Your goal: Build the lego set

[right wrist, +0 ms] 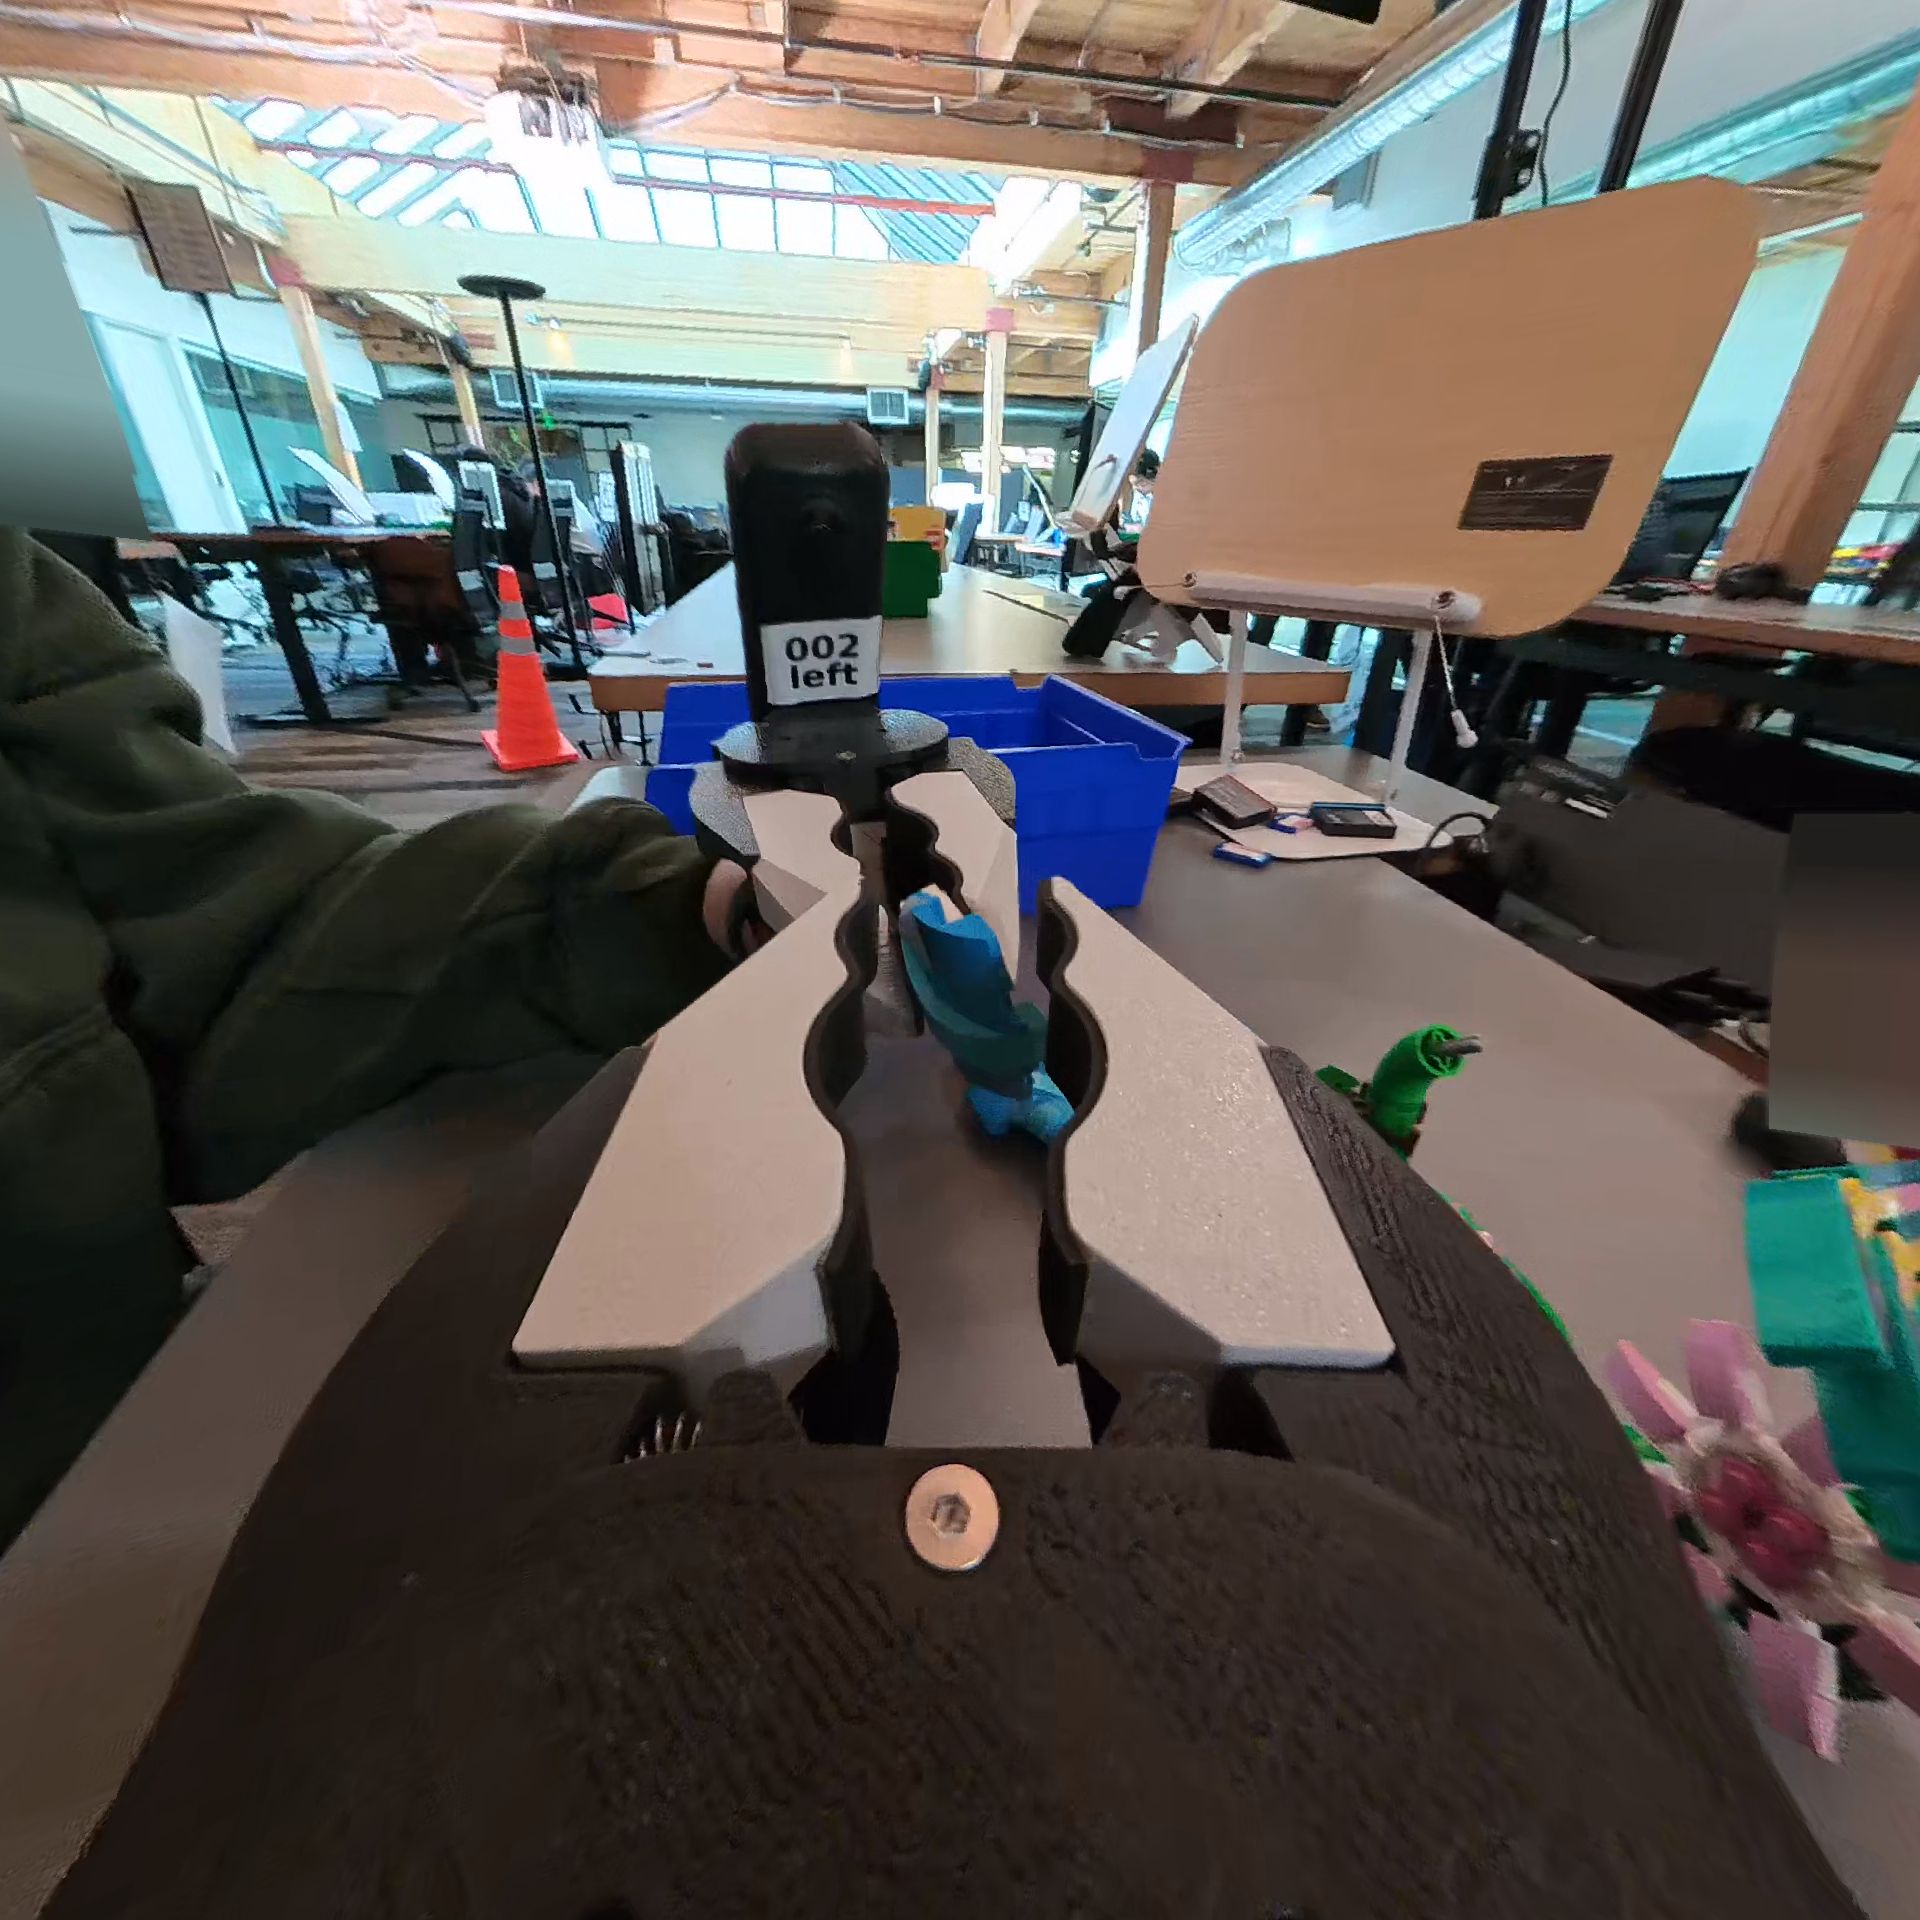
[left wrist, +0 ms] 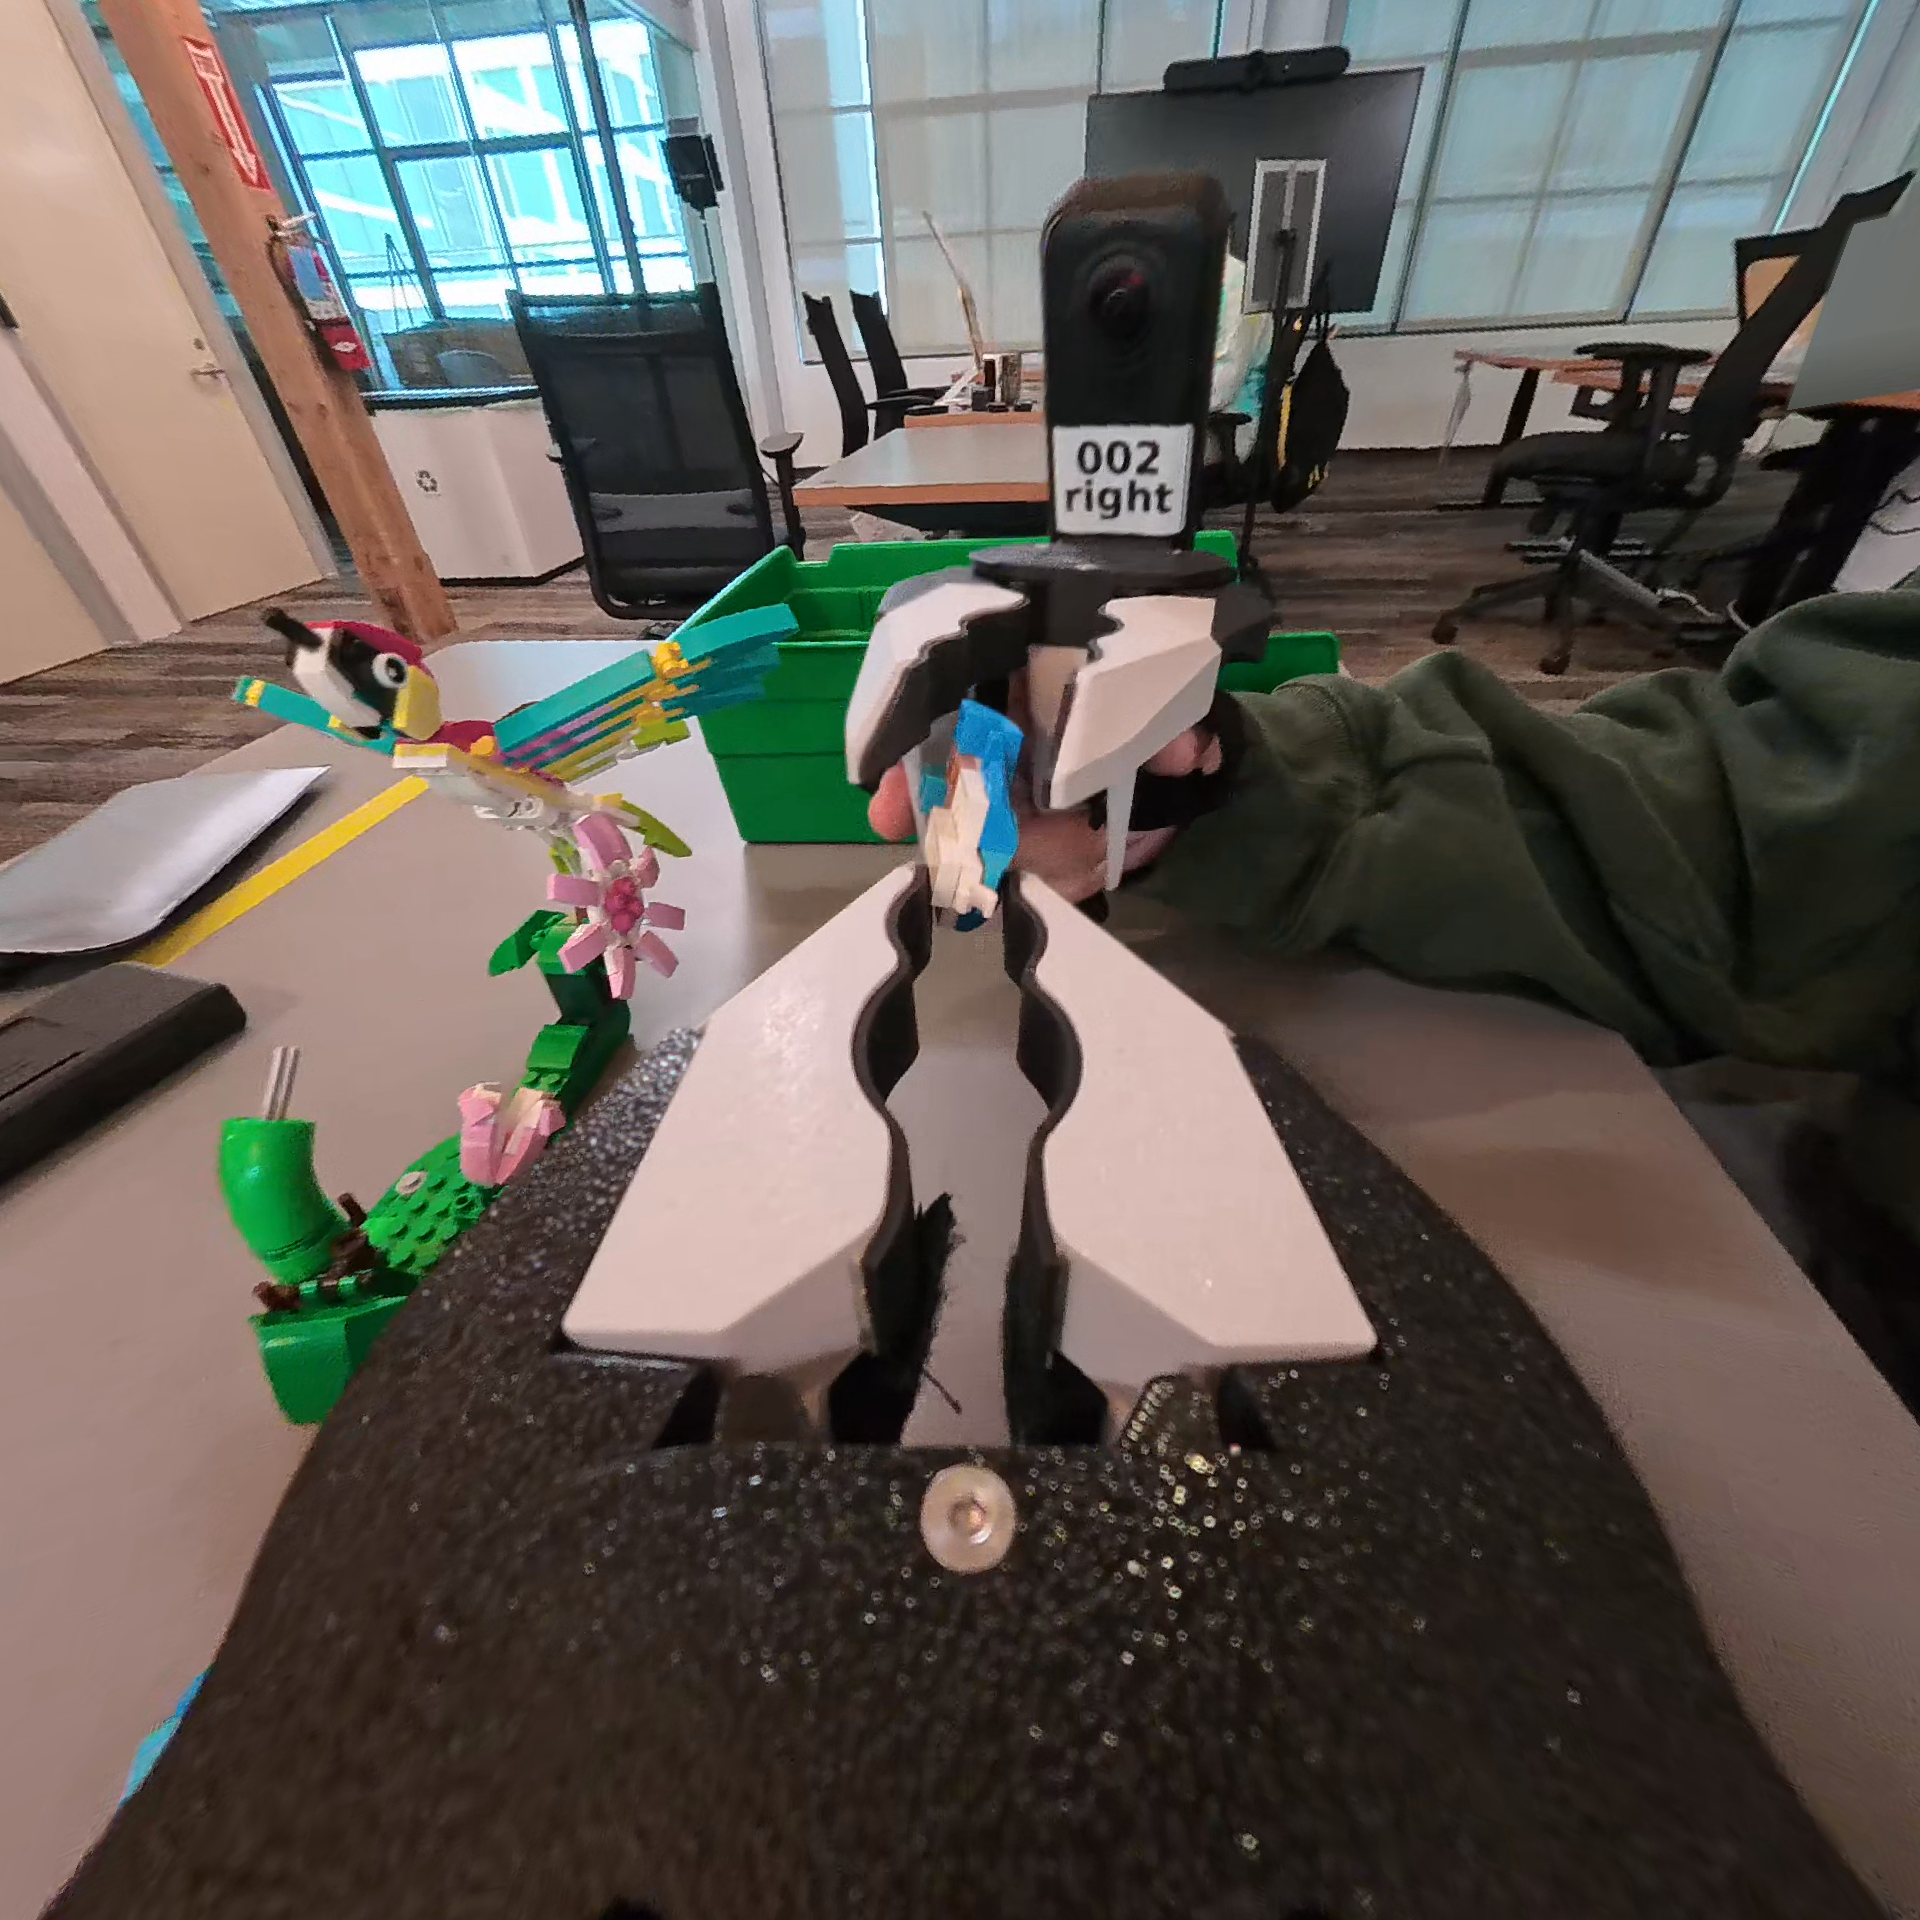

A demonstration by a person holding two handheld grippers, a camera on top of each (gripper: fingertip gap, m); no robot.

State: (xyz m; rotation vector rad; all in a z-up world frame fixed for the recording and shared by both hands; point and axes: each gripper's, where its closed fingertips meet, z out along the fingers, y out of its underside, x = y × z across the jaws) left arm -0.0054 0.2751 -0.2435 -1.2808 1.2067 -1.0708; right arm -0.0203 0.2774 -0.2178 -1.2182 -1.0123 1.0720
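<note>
A small blue and white brick piece (left wrist: pixel 977 790) hangs between the two grippers above the grey table (left wrist: pixel 343 1039). My left gripper (left wrist: pixel 966 894) is shut on its near end. My right gripper (left wrist: pixel 987 748) faces it from behind, jaws spread around the piece. In the right wrist view the piece (right wrist: pixel 977 1008) leans against one pad of my right gripper (right wrist: pixel 956 904), with a wide gap to the other. The left gripper (right wrist: pixel 883 862) grips its far end. A brick bird (left wrist: pixel 416 707) with teal wings stands over pink flowers (left wrist: pixel 618 914) on a green base (left wrist: pixel 416 1216) to the left.
A green bin (left wrist: pixel 790 727) stands behind the grippers, and a blue bin (right wrist: pixel 1081 800) at the other side. A grey pouch (left wrist: pixel 135 862) and a black object (left wrist: pixel 94 1039) lie at the left. A green sleeve (left wrist: pixel 1507 831) rests on the table. A wooden board (right wrist: pixel 1403 416) stands on a stand. Both grippers' tips are close together, under 4 cm apart. The brick bird (left wrist: pixel 416 707) is about 15 cm from both grippers' fingertips.
</note>
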